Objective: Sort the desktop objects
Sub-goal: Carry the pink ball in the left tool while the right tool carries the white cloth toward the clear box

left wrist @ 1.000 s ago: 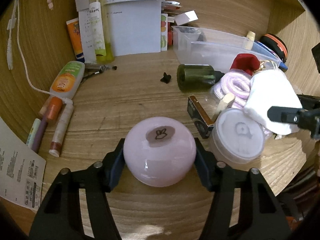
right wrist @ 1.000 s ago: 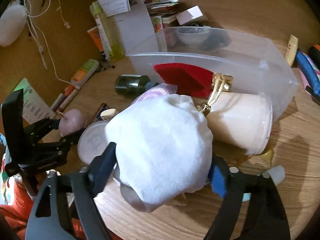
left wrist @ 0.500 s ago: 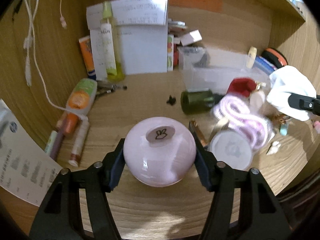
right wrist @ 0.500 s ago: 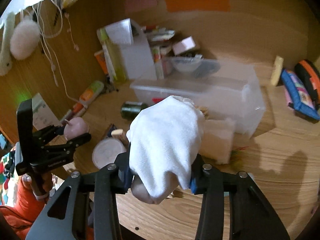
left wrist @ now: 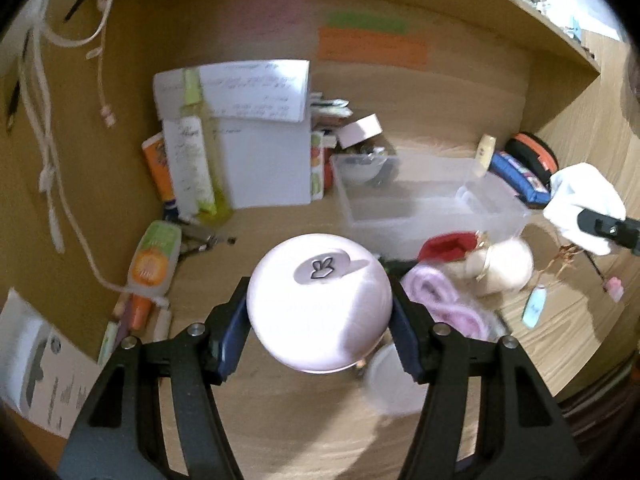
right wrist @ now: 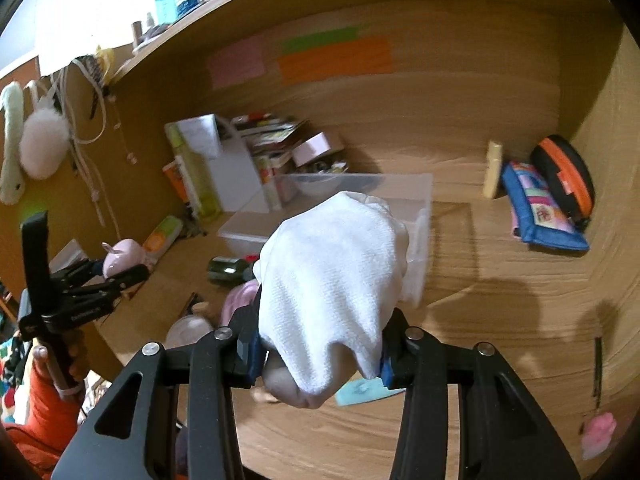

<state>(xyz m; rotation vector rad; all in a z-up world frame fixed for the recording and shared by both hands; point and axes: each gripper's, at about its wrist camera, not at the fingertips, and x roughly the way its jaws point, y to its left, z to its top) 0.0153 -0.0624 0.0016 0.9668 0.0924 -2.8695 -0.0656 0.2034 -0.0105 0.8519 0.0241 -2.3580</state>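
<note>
Wooden desk [left wrist: 304, 420] with back wall, cluttered. Clear plastic bin [left wrist: 424, 200] sits mid-desk toward the far side – looks empty apart from a small bowl at its far-left corner. White paper sheets [left wrist: 256, 140] lean on the far wall left of the bin, a yellow-green bottle [left wrist: 196, 156] in front of them. Blue patterned pouch [right wrist: 540, 212] and black-orange case [right wrist: 564, 176] lie far right. Left gripper [left wrist: 320, 316] clamps a round pink container [left wrist: 320, 300] with a bunny mark on its lid, jaws pressed on both sides, held above the desk near the camera. Right gripper [right wrist: 320, 348] squeezes a white cloth bundle [right wrist: 332, 276] – jaws closed on its lower part, the cloth bulging up over the bin in that view. Pink fluffy item [left wrist: 440, 300], red pouch [left wrist: 448, 244] and cream cloth bag [left wrist: 504, 268] lie right of the pink container, near side of the bin. Orange-green tube [left wrist: 154, 260] lies on the left, pens beside it. Small light-blue charm [left wrist: 534, 308] near right
</note>
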